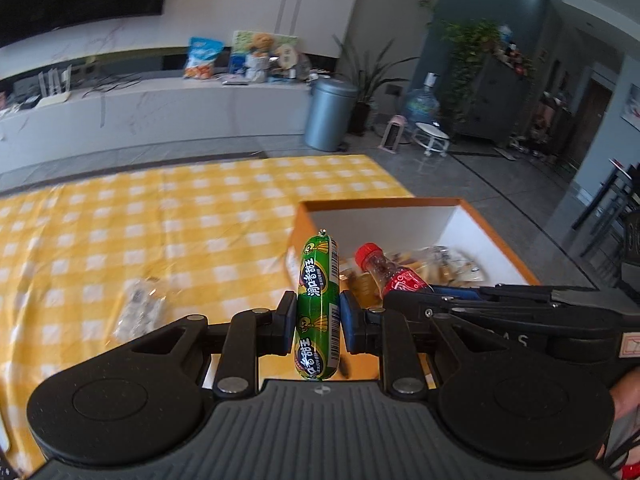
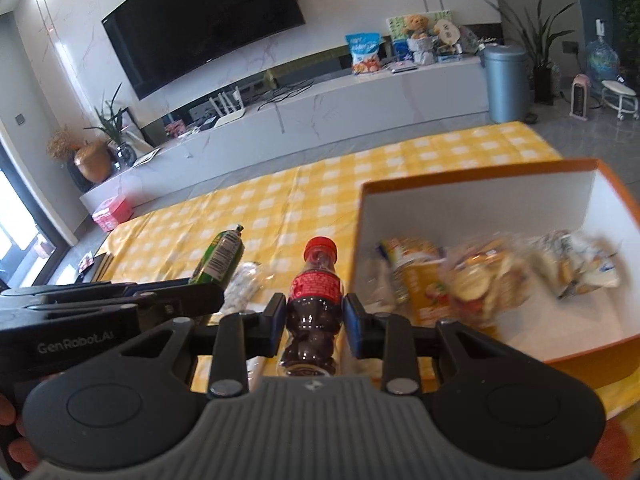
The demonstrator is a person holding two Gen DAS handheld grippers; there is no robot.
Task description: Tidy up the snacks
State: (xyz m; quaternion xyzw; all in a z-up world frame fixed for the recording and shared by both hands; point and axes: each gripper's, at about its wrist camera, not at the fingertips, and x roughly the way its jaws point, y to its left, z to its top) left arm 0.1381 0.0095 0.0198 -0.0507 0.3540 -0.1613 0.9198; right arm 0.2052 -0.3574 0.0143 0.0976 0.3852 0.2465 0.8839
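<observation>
Between my left gripper's (image 1: 315, 323) fingers: green plastic-wrapped sausage stick (image 1: 318, 308), clamped. My right gripper (image 2: 314, 322) clenches a small red-capped cola bottle (image 2: 313, 304). Ahead-right of both fingertips, the orange-walled, white-lined cardboard box (image 2: 472, 208) holds blurred snack packets (image 2: 476, 280). Clear packet (image 1: 138, 312) lies left on the yellow checked cloth (image 1: 160, 220).

The sausage (image 1: 318, 306) is held upright between the fingers (image 1: 287, 322) of the left gripper (image 1: 316, 320), above the table (image 1: 160, 216); the bottle (image 2: 314, 300) is held between the fingers (image 2: 354, 330) of the right gripper (image 2: 314, 330), just to its right; the box (image 2: 480, 196) is set on the table's right part, ahead of both; snack packets (image 2: 472, 280) are lain inside it; one wrapped packet (image 1: 138, 312) is left on the table, left of the sausage.
</observation>
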